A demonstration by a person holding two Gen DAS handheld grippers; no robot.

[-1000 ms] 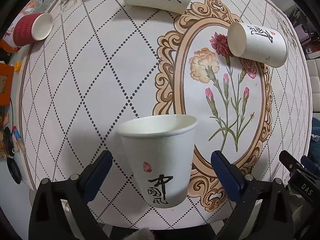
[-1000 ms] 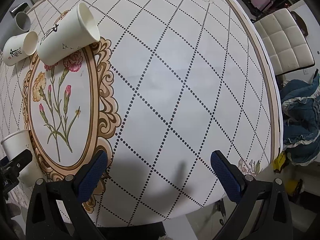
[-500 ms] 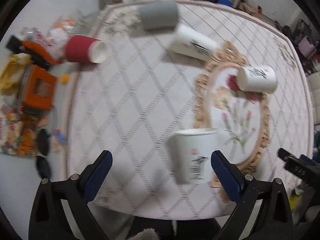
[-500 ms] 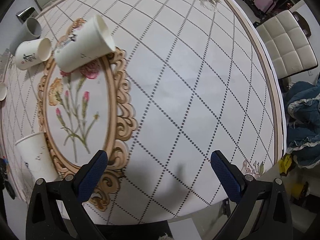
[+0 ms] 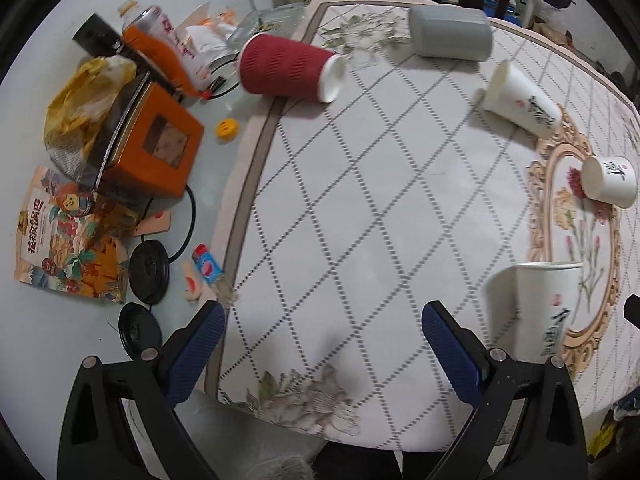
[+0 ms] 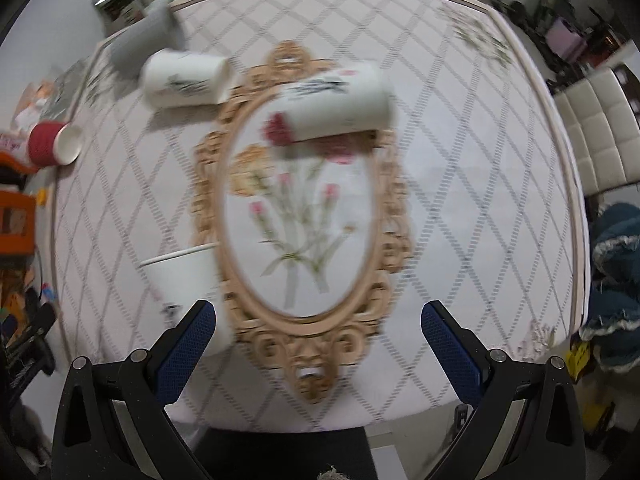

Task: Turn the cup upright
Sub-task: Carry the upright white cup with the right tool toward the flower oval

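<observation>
A white paper cup (image 5: 546, 312) stands upright near the table's front edge; it also shows in the right wrist view (image 6: 186, 284). Two white cups lie on their sides: one (image 5: 520, 100) (image 6: 186, 82) farther back, one (image 5: 610, 180) (image 6: 340, 106) on the flower oval. A red ribbed cup (image 5: 290, 68) (image 6: 54, 144) and a grey cup (image 5: 450, 32) (image 6: 146, 38) also lie on their sides. My left gripper (image 5: 322, 330) is open and empty, left of the upright cup. My right gripper (image 6: 318, 328) is open and empty above the oval's front end.
Left of the patterned tablecloth (image 5: 340, 200) lie an orange box (image 5: 154, 152), a yellow bag (image 5: 80, 96), a snack packet (image 5: 60, 240), black lids (image 5: 148, 270) and a cable. White chairs (image 6: 600, 120) and a blue cloth (image 6: 616, 280) are to the right.
My left gripper has let go of the upright cup, pulled back and swung left. My right gripper has swung left and pulled back, so the oval and the lying cups sit in front of it.
</observation>
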